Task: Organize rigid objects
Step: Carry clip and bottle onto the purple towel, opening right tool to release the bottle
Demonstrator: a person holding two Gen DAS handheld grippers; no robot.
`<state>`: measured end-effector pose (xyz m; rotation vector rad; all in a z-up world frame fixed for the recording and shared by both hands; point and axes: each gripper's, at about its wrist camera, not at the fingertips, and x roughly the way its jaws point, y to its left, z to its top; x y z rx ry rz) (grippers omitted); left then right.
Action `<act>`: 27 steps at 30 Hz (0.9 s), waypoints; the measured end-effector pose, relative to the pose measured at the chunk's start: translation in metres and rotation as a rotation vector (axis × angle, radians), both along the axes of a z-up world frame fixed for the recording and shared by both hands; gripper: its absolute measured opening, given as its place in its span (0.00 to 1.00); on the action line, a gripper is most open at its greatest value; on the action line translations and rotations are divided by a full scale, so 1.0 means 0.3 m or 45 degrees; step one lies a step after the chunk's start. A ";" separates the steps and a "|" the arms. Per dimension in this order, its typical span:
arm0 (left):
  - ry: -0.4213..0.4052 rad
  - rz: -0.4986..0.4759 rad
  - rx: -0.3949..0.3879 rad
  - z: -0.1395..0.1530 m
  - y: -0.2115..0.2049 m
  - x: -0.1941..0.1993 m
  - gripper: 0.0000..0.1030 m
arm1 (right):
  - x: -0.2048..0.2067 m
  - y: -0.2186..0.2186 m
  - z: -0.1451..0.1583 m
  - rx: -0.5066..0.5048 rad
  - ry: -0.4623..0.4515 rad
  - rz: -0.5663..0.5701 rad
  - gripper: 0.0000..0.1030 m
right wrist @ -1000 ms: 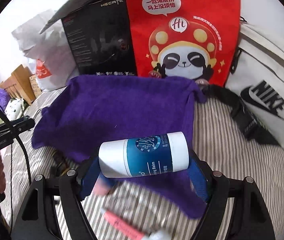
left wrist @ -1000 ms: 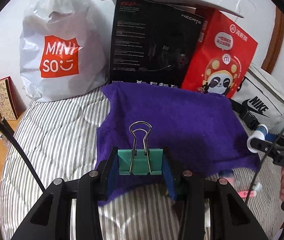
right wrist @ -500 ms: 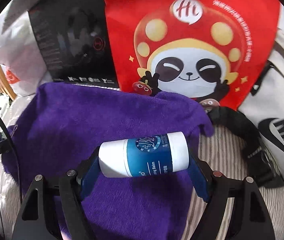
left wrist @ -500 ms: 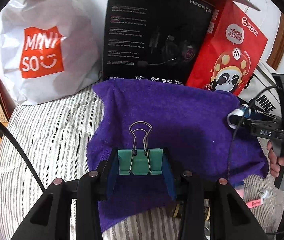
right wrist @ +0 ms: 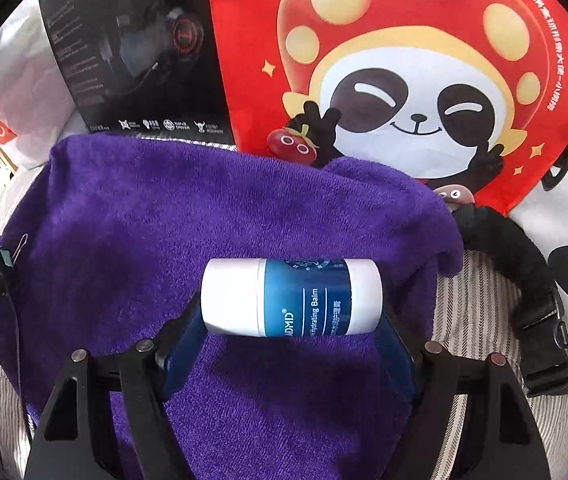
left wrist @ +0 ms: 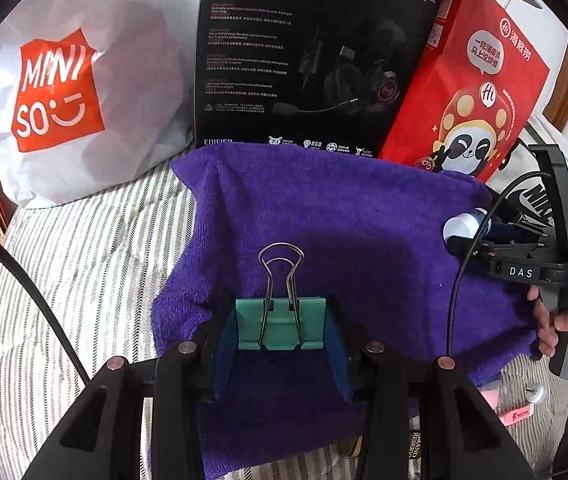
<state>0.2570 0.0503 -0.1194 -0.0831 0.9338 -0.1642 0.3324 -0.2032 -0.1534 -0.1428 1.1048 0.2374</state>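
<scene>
Left tool point(left wrist: 282, 330) is clamped on a teal binder clip point(left wrist: 281, 328), gripped across its folded body w/ wire handles up, over the purple towel point(left wrist: 324, 220). Clip is judged light, stiff, springy; flat sides are the hold, not the wire loops. Right tool point(right wrist: 290, 300) pinches a balm tube point(right wrist: 291, 297) end to end above the towel's right part. Tube is judged light, rigid, smooth plastic, so apt to roll or slip.

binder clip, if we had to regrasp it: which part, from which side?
Grip the green binder clip across the two flat ends of its folded body, as the left gripper does now, coming from the spine side. The body is rigid and parallel-sided; the wire handles stick out away from the jaws and would likely pivot or slip.
</scene>
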 end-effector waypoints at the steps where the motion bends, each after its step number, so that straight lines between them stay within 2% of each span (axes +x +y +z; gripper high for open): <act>1: 0.006 0.000 0.001 -0.004 -0.001 0.005 0.38 | 0.000 0.002 -0.002 -0.004 0.005 0.004 0.76; 11: 0.036 -0.025 0.040 -0.043 -0.027 0.057 0.38 | -0.052 0.048 -0.002 -0.061 0.073 0.074 0.78; 13: 0.034 -0.025 0.055 -0.045 -0.034 0.063 0.38 | -0.076 0.052 0.000 -0.065 0.063 0.075 0.79; 16: 0.031 -0.026 0.078 -0.050 -0.044 0.071 0.38 | -0.115 0.042 0.035 -0.089 0.020 0.057 0.84; 20: 0.007 -0.041 0.181 -0.065 -0.078 0.075 0.38 | -0.156 0.012 0.091 -0.045 -0.007 0.027 0.85; 23: 0.000 -0.049 0.221 -0.072 -0.094 0.073 0.38 | -0.218 -0.018 0.137 -0.032 -0.043 -0.003 0.85; 27: 0.003 -0.041 0.210 -0.070 -0.085 0.070 0.38 | -0.280 -0.074 0.182 0.019 -0.074 -0.053 0.85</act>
